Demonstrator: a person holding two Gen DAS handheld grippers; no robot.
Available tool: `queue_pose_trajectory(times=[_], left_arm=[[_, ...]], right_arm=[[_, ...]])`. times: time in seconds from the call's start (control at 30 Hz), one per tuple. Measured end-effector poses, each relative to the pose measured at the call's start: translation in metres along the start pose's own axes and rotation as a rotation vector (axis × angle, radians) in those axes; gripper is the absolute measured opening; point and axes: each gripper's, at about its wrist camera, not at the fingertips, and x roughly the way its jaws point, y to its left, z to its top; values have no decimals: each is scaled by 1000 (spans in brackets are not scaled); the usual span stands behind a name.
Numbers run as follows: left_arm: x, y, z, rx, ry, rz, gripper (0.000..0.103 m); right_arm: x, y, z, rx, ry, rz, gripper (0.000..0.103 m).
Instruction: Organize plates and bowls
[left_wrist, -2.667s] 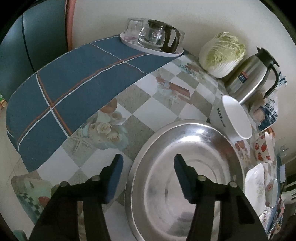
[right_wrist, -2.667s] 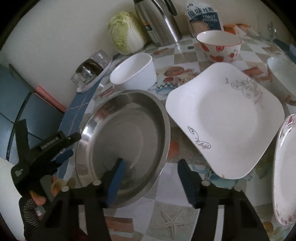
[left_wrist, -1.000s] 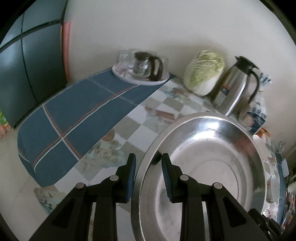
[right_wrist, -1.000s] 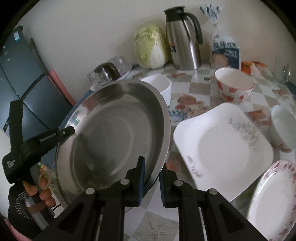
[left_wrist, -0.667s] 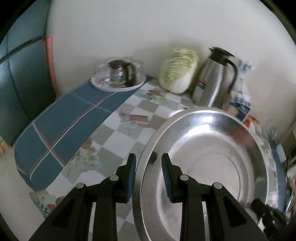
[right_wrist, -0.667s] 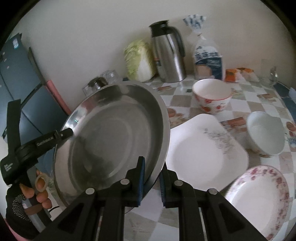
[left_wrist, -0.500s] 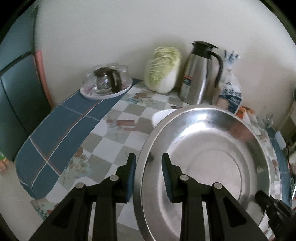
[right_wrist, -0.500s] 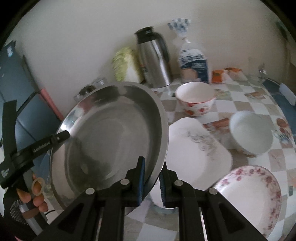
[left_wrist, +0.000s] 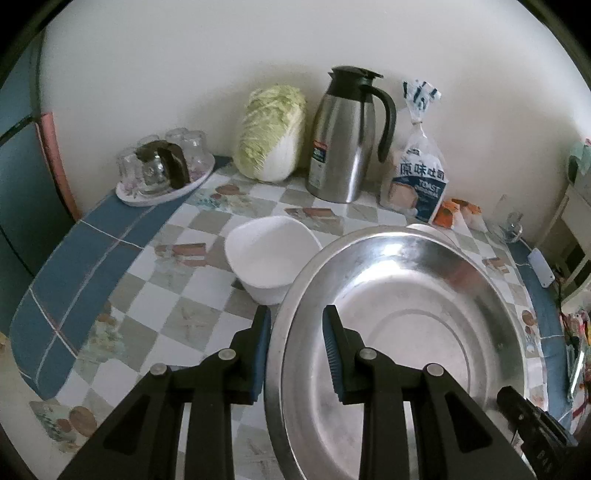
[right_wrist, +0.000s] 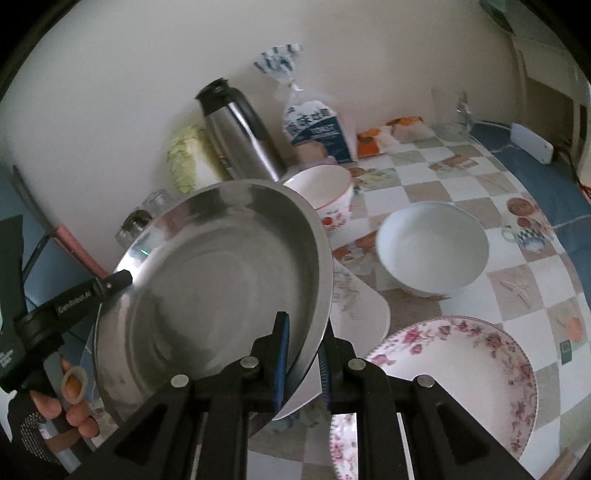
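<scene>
Steel basin (right_wrist: 221, 280) hangs tilted above the table (right_wrist: 461, 177), its rim clamped on opposite sides by the left gripper (left_wrist: 295, 343) and right gripper (right_wrist: 303, 354). It hides much of the square plate (right_wrist: 362, 314); beside that sit a white bowl (right_wrist: 432, 251) and floral plate (right_wrist: 454, 373).
</scene>
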Motion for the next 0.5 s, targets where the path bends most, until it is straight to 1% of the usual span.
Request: queue_pose_trajectory(times=[0.23, 0.33, 0.5], left_arm=[[19, -1, -11, -21, 52, -19, 29], [28, 1, -17, -23, 82, -8, 29], [41, 5, -24, -34, 119, -5, 29]], right_arm=[[8, -10, -4, 1, 25, -30, 16], [17, -12, -7, 1, 53, -43, 16], [25, -11, -12, -11, 75, -53, 16]])
